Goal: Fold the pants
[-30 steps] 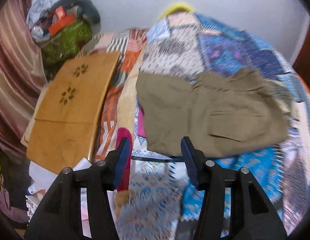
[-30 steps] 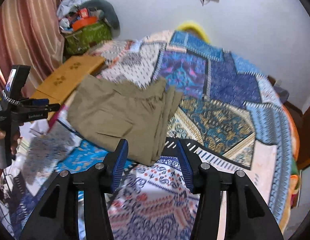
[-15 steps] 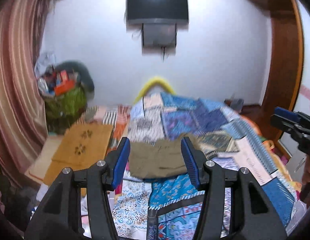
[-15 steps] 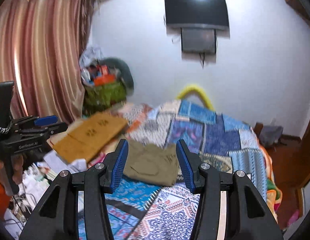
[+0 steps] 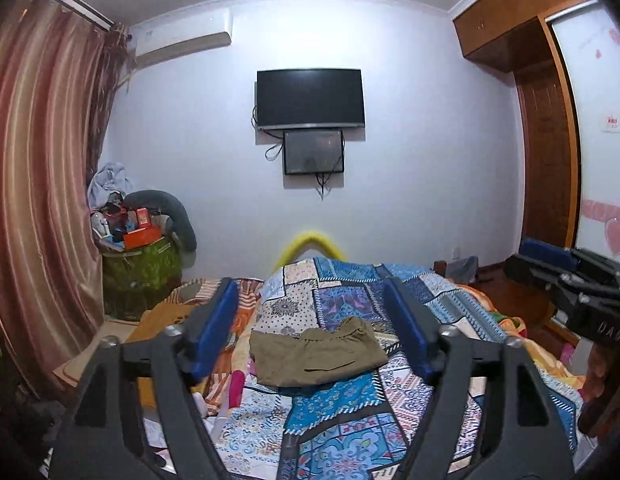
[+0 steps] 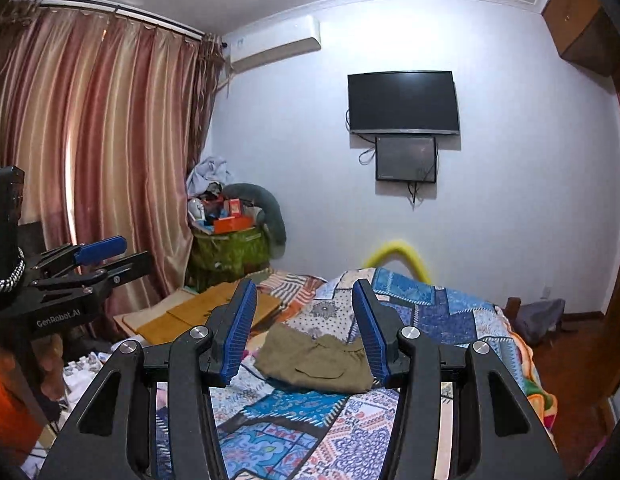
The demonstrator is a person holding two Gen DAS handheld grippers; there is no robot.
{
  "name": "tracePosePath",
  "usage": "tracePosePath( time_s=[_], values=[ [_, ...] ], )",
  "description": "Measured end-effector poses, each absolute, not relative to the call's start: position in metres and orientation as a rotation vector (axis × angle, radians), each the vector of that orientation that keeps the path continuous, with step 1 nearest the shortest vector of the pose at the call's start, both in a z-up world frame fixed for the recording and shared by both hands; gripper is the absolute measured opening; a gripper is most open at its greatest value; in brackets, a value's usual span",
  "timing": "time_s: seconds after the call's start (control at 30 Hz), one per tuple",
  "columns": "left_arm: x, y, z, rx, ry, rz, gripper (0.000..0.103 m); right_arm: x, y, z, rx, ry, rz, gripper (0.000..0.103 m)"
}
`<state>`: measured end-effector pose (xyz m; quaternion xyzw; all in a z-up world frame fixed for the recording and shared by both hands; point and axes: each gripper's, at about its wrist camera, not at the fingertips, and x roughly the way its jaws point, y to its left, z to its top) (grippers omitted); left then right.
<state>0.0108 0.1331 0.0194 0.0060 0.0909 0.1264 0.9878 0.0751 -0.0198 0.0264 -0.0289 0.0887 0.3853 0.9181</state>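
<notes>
On the bed, atop the patchwork quilt [image 5: 341, 304], I see the olive pants [image 5: 315, 354] lying folded into a compact bundle, a pocket flap facing up in the right wrist view. My left hand-held gripper [image 5: 310, 334] is held back above the near end of the bed, its blue-padded fingers spread wide and released, grasping nothing, well apart from the pants. My right hand-held gripper [image 6: 306, 332] is likewise released, its fingers parted with the pants framed between them in the distance. Beyond the bed, a dark TV [image 6: 402, 102] hangs on the white wall, and a wooden board [image 6: 202, 314] lies beside the quilt near the striped curtain [image 6: 94, 152].
</notes>
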Motion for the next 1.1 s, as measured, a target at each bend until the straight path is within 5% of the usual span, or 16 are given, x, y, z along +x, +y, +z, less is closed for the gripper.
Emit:
tracePosePath(
  time_s=[0.07, 0.17, 0.27, 0.5, 1.1],
  values=[
    [0.003, 0.131, 0.019, -0.002, 0.167, 0.243, 0.086, 0.072, -0.019, 0.024, -0.062, 0.18, 0.789, 0.049],
    [-0.006, 0.129, 0.019, -0.02, 0.15, 0.245, 0.097, 0.069, -0.019, 0.021, -0.058, 0.172, 0.765, 0.07],
    [-0.009, 0.128, 0.017, -0.017, 0.139, 0.264, 0.102, 0.068, -0.02, 0.019, -0.048, 0.178, 0.755, 0.074],
    [-0.014, 0.122, 0.009, -0.008, 0.141, 0.265, 0.103, 0.06, -0.027, 0.021, -0.023, 0.166, 0.709, 0.102],
    [-0.018, 0.121, 0.001, -0.011, 0.154, 0.255, 0.103, 0.046, -0.032, 0.016, -0.017, 0.165, 0.709, 0.102]
  ],
)
